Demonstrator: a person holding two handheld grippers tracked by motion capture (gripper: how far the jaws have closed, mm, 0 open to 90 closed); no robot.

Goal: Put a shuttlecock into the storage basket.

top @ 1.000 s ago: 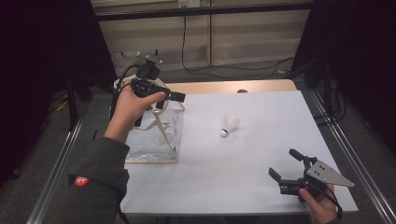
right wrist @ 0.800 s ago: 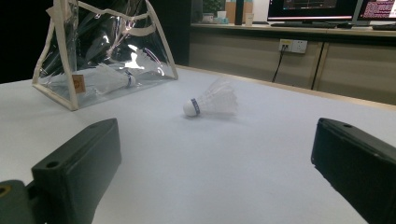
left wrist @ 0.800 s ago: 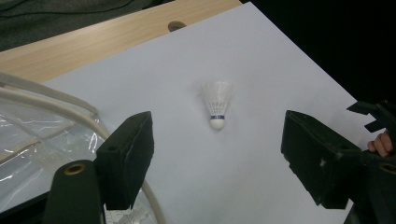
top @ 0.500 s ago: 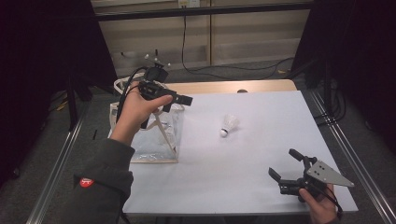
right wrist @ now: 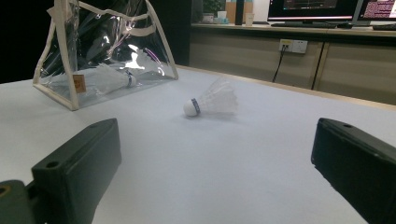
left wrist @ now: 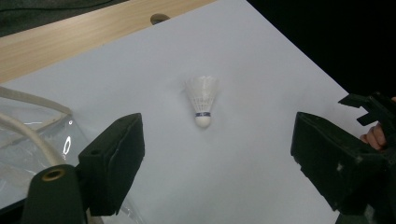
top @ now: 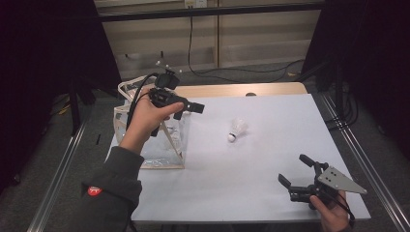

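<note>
A white shuttlecock (top: 237,129) lies on its side on the white table (top: 270,193), cork toward the front. In the left gripper view the shuttlecock (left wrist: 202,100) sits far beyond the jaws. My left gripper (top: 194,107) hovers above the clear bag (top: 159,145) and points right. It is open, its jaws have just been opening, and nothing is between them. My right gripper (top: 293,169) rests open near the front right edge, aimed at the shuttlecock (right wrist: 212,100). A second shuttlecock (right wrist: 109,77) lies inside the bag (right wrist: 93,42).
A wooden strip (top: 232,90) runs along the table's far edge. Cables and a low wall lie on the floor behind it. Metal rails (top: 367,169) flank the table on both sides. Monitors (right wrist: 327,7) stand on a desk in the right gripper view.
My left hand has carried its gripper a little to the right over the bag. The right gripper and the loose shuttlecock have not moved.
</note>
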